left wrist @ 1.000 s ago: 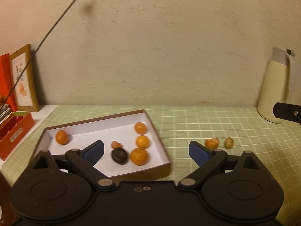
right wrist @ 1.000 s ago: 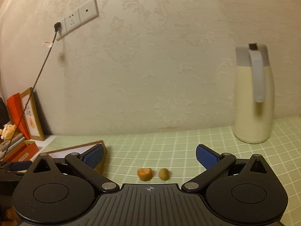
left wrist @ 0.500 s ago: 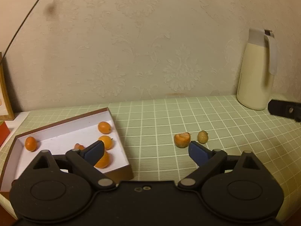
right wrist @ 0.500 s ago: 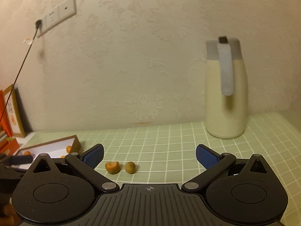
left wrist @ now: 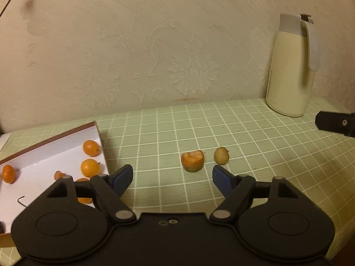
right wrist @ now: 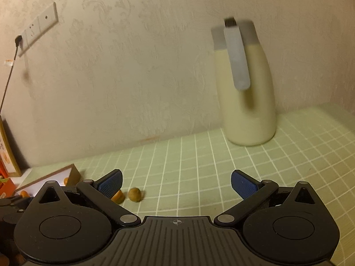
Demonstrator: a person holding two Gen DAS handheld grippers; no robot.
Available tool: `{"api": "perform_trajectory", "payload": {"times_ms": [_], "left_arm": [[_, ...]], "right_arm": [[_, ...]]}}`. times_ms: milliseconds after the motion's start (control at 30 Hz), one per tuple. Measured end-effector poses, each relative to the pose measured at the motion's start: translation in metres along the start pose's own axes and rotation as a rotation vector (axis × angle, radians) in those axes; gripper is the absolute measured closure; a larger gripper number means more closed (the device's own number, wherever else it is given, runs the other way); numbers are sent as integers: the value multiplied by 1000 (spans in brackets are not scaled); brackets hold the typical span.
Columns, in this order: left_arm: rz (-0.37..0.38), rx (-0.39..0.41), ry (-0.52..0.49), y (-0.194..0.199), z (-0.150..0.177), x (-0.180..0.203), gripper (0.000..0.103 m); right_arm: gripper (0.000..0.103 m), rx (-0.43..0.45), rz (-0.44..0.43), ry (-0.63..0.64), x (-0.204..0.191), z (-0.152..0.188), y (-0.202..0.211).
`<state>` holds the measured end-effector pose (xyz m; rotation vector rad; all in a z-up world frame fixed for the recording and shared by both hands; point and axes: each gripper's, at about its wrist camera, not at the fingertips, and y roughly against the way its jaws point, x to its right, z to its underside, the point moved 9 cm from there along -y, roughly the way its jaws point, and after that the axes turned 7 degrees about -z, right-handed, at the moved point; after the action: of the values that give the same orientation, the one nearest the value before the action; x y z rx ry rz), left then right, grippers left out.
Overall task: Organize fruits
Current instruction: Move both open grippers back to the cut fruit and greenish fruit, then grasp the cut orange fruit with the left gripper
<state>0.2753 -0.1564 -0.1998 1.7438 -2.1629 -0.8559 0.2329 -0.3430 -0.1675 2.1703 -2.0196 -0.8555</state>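
Observation:
An orange fruit piece (left wrist: 192, 161) and a small brownish-green fruit (left wrist: 221, 155) lie side by side on the green checked tablecloth (left wrist: 255, 137). My left gripper (left wrist: 172, 177) is open and empty, just short of the orange piece. A white box with a brown rim (left wrist: 44, 143) at the left holds several small oranges (left wrist: 89, 167). In the right wrist view the two loose fruits, the orange piece (right wrist: 118, 196) and the brownish one (right wrist: 135, 194), lie left of my right gripper (right wrist: 176, 182), which is open and empty.
A cream thermos jug with a grey handle (left wrist: 290, 71) stands at the back right against the wall; it also shows in the right wrist view (right wrist: 246, 93). The right gripper's tip (left wrist: 335, 125) shows at the right edge. A picture frame (right wrist: 7, 153) stands far left.
My left gripper has swung right, away from the box toward the two loose fruits, and its jaws have narrowed a little. The right gripper has turned right toward the jug.

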Motion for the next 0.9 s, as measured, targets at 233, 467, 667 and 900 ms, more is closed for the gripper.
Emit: {"api": "perform_trajectory", "payload": {"times_ms": [233, 467, 667, 900], "left_arm": [[29, -8, -15, -24, 0, 9, 38], [43, -24, -16, -44, 2, 16, 46], [34, -34, -8, -61, 1, 21, 49], [32, -56, 2, -75, 4, 22, 54]], "right_arm": [[0, -65, 0, -10, 0, 9, -26], [0, -70, 18, 35, -4, 12, -39], [0, -60, 14, 44, -3, 10, -41], [30, -112, -3, 62, -11, 15, -66]]}}
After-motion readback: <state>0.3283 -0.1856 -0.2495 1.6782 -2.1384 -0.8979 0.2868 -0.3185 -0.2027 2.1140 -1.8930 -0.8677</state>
